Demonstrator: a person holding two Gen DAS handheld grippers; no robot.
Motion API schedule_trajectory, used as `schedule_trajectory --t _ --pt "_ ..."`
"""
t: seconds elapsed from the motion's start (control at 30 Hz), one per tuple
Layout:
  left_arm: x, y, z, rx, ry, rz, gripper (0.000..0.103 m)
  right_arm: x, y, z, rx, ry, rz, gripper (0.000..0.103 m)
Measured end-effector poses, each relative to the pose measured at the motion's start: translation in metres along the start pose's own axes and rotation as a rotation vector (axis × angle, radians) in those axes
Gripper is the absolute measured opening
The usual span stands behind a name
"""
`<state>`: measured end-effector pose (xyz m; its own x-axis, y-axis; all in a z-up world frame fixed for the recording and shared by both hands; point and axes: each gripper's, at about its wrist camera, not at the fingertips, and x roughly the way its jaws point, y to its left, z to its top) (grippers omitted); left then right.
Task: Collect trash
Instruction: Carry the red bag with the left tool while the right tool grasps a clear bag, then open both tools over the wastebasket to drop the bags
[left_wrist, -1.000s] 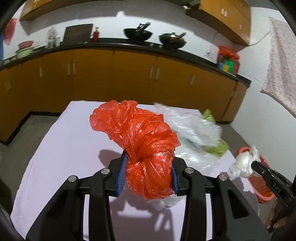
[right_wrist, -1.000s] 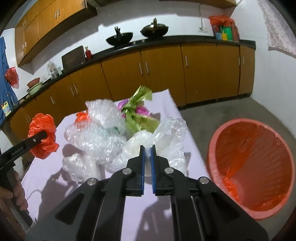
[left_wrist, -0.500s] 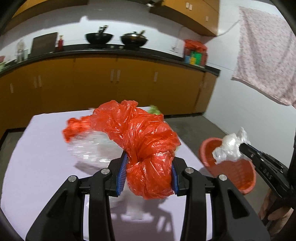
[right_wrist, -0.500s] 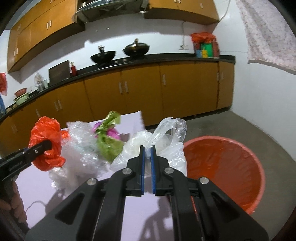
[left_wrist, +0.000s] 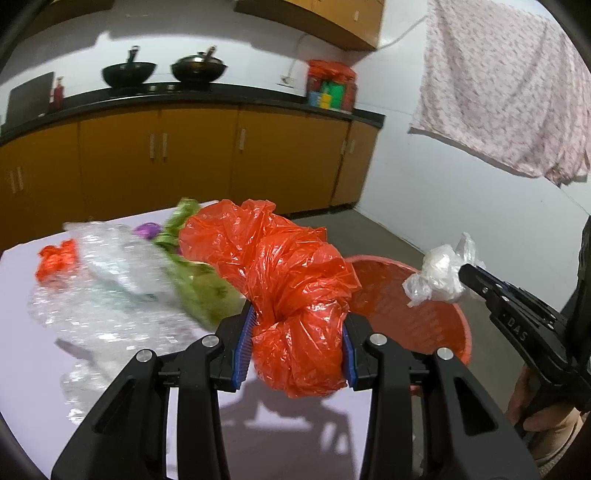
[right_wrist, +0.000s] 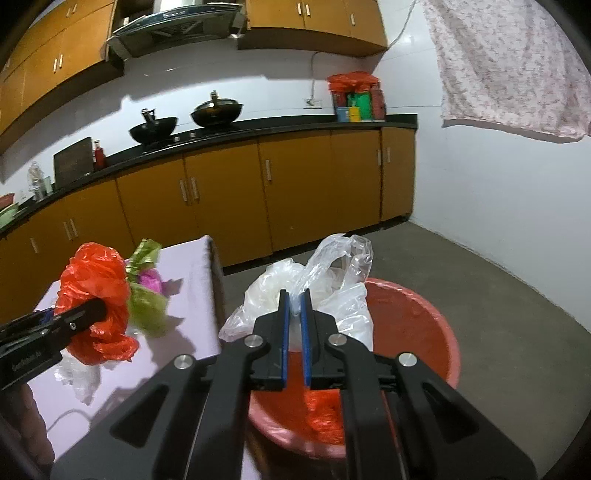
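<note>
Carrying two loads at once, we are at the drop-off step. Our right gripper (right_wrist: 294, 310) has its fingers nearly closed, pinching a clear plastic bag (right_wrist: 332, 280) directly above the red basket (right_wrist: 424, 317), which stands on the floor just off the tabletop's (right_wrist: 192, 280) edge. Our left gripper (left_wrist: 297, 339) has its fingers clamped partway on a bulky crumpled red plastic bag (left_wrist: 291, 280), held over the tabletop with the basket at about 2 o'clock in the left wrist view. More trash lies on the tabletop at 10 o'clock: bubble wrap (left_wrist: 107, 280), green wrapping (left_wrist: 199, 280), a small red scrap (left_wrist: 55, 258). Next, we judge, the right fingers should open to drop the clear bag, and the left load needs swinging toward 2 o'clock over the rim before release.
</note>
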<state>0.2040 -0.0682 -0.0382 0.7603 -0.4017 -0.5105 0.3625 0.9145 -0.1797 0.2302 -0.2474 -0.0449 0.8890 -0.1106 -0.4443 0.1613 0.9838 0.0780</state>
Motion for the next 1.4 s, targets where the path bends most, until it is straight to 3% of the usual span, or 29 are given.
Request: schedule_trajectory --t 0.43,0.97,1.1,1.2,1.4 --pt "0.038 -0.056 0.002 0.092 0.046 -0.104 0.039 0.014 -0.041 -0.007 0.059 0.013 -0.061 0.007" --pt "0.080 -0.089 -0.006 0.141 0.115 -0.151 0.040 0.030 -0.073 -0.010 0.126 0.027 -0.082 0.008" --pt "0.086 -0.091 -0.006 0.135 0.128 -0.155 0.051 0.031 -0.077 -0.011 0.145 0.027 -0.067 0.014" --pt "0.086 -0.086 -0.007 0.127 0.133 -0.152 0.058 0.029 -0.080 -0.013 0.159 0.022 -0.061 0.033" --pt "0.075 -0.073 -0.009 0.103 0.126 -0.127 0.064 0.024 -0.082 -0.015 0.173 0.020 -0.075 0.041"
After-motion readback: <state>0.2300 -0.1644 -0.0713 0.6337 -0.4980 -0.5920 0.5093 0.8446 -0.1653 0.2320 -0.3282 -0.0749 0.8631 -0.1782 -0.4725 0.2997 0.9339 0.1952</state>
